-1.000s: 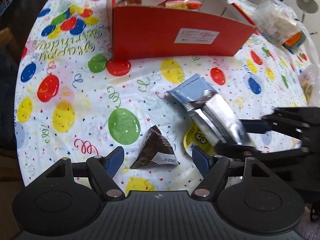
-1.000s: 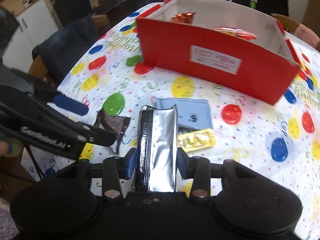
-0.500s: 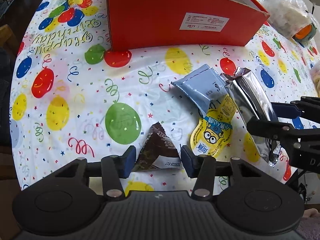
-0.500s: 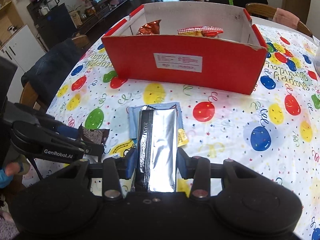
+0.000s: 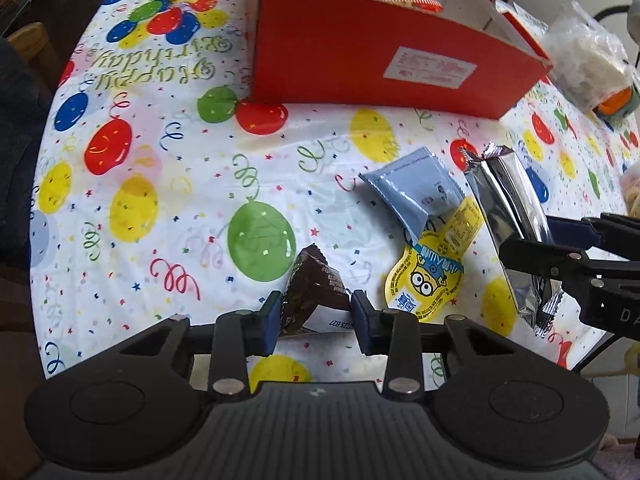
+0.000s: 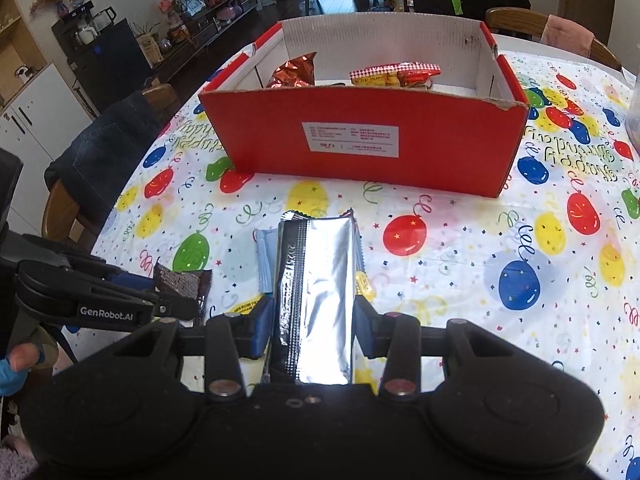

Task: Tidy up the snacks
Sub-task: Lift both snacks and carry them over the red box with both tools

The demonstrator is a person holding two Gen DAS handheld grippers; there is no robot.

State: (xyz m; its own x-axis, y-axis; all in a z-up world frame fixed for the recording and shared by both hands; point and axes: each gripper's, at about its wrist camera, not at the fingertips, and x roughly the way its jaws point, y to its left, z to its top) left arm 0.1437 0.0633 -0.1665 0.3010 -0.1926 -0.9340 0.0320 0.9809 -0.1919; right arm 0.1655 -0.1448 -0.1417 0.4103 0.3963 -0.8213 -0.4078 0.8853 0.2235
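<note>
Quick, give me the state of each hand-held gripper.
Left hand-held gripper: jaws have just been closing, now shut on the brown snack packet.
Right hand-held gripper: shut on the silver snack bar.

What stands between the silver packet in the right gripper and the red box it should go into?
Nothing visible. The right gripper is shut on the silver packet, and only bare tablecloth lies between it and the red box. The box's front wall must be cleared; inside, open floor shows beside two snacks.

Brown triangular snack packet [image 5: 316, 296] lying before red box [image 5: 360, 64]; silver foil packet [image 6: 316, 300] raised, tilted; blue packet [image 5: 416, 192] overlapping yellow pouch [image 5: 428, 276], both flat, before box.
</note>
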